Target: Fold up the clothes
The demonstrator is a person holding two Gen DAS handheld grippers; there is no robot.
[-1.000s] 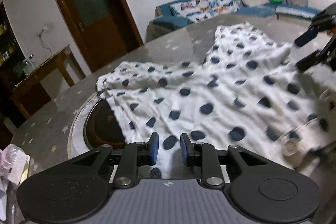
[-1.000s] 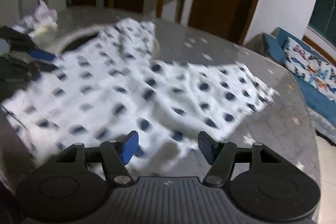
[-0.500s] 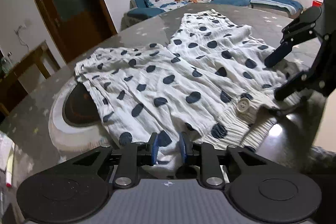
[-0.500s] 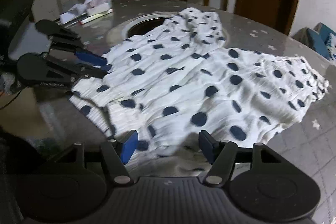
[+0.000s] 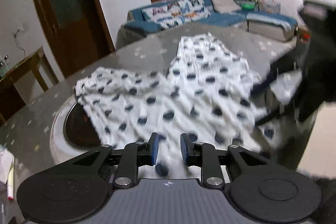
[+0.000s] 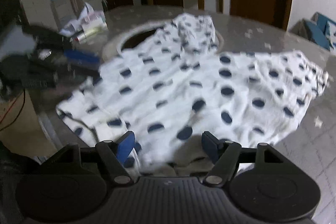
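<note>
Your left tongs (image 5: 168, 149) are narrow, and a bunched fold of the white garment with dark polka dots (image 5: 184, 96) runs up between their blue pads (image 5: 155, 148); the pads seem to be pinching that fold, though blur makes the contact hard to judge. From the right wrist view the same tongs (image 6: 84, 60) sit at the garment's left edge. The garment (image 6: 189, 85) lies spread across the grey star-patterned desk (image 5: 31, 119), with its far left part draped over the dark round recess (image 5: 75, 125) set in the desk top. A heap of papers and packets (image 6: 88, 22) rests on the desk behind the left tongs, apart from the cloth. Your right tongs (image 6: 168, 146) stand wide and their jaws are opening; the garment's near edge lies between and below the pads (image 6: 126, 145), which do not press on it. From the left wrist view the right tongs (image 5: 294, 93) are a dark blur at the garment's right side.
</note>
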